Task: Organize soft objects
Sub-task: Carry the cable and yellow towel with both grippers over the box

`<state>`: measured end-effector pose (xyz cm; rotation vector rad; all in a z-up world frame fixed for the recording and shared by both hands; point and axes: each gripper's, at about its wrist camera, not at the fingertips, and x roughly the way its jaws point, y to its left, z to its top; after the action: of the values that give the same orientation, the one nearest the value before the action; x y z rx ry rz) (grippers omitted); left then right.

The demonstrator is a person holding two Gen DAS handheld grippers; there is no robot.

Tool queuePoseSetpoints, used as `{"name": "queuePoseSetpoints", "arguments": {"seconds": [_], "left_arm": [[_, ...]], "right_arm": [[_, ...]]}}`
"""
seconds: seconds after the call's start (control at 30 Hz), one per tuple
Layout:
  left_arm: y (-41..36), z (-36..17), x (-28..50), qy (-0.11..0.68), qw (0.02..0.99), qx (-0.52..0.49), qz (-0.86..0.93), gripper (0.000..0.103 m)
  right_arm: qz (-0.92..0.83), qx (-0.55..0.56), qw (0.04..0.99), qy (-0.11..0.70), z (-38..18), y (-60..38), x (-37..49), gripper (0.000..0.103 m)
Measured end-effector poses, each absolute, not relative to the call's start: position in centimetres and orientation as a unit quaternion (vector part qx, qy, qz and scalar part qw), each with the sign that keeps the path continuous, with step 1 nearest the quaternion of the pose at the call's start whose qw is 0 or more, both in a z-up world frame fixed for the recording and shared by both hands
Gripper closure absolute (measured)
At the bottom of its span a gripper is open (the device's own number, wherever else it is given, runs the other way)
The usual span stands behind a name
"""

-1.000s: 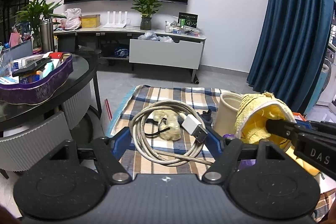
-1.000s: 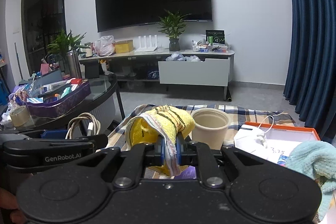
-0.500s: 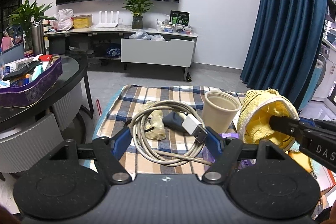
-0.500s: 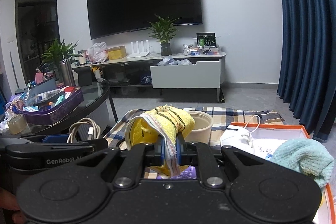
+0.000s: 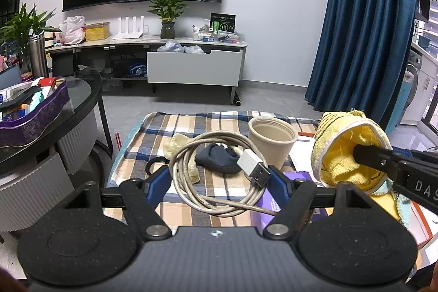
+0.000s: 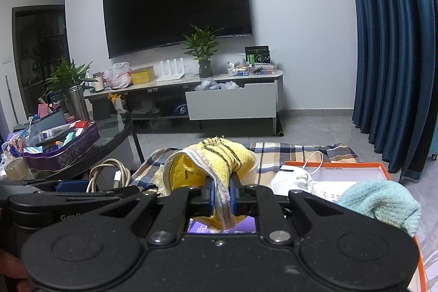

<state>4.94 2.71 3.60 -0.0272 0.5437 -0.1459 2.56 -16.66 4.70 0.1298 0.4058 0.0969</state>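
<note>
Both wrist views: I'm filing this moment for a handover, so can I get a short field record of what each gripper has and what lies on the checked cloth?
left gripper: jaws wide, holding a coiled cable
right gripper: shut on a yellow towel
checked cloth: paper cup, dark blue cloth, pale crumpled glove
orange box: face mask, light blue towel
under the grippers: purple box

The left gripper (image 5: 220,177) clamped a coiled cable (image 5: 219,168) just in front of the paper cup (image 5: 272,140); right of the cup, the right gripper (image 5: 358,153) pinched a yellow towel (image 5: 342,149).
</note>
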Motion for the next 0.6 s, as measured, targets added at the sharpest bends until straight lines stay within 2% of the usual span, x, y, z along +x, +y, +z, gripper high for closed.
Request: {"name": "queuePoseSetpoints", "arguments": {"seconds": [0.6], "left_arm": [[0.9,3.7,4.8,0.267,0.96,-0.002,-0.09,0.027]], "right_arm": [[0.032,0.074,0.976,0.201,4.7,-18.1,2.0,0.09]]}}
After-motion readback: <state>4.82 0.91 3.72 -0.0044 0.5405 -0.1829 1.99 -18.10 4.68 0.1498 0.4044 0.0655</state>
